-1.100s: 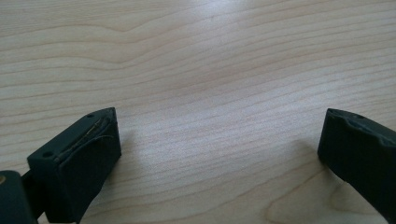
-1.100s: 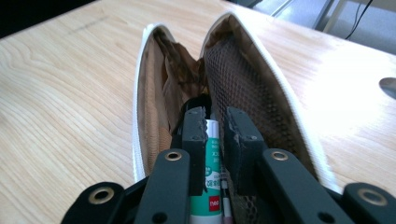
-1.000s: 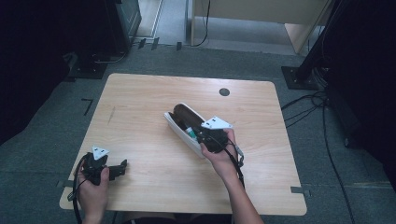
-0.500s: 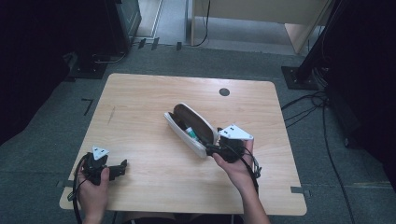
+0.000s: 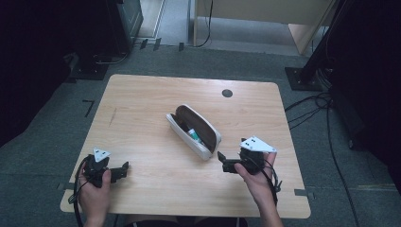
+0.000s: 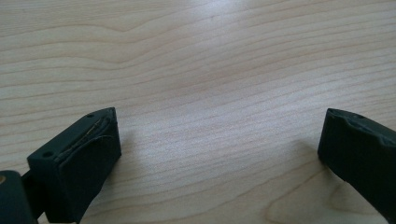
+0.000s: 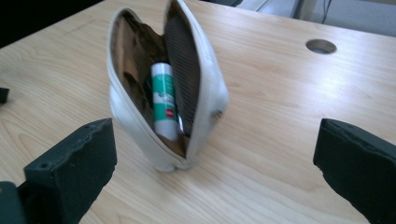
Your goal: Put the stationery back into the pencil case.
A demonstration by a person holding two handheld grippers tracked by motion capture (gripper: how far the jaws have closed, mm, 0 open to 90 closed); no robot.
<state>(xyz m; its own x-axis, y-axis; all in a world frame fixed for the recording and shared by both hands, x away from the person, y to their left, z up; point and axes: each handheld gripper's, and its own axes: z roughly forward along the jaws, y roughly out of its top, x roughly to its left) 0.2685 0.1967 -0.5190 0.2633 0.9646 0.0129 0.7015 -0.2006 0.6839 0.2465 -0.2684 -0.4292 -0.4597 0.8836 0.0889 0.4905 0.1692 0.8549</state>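
I count one white case (image 5: pixel 194 131) lying open near the middle of the worktop (image 5: pixel 142 109), its brown lining showing. In it I see one tube (image 7: pixel 163 100), white and green; its lower end sits behind the case's rim, and its label is too small for me to read. My right gripper (image 5: pixel 223 161) is just beside the case's near end, apart from it, and its jaws have just been opening: they stand wide with nothing between them, the case lying beyond them in the right gripper view. My left gripper (image 5: pixel 124 169) rests at the near left corner, well apart from the case, jaws also wide over bare wood. One round hole (image 5: pixel 227 93) marks the far side of the worktop. Both gripper views cut their jaws off at the edges.
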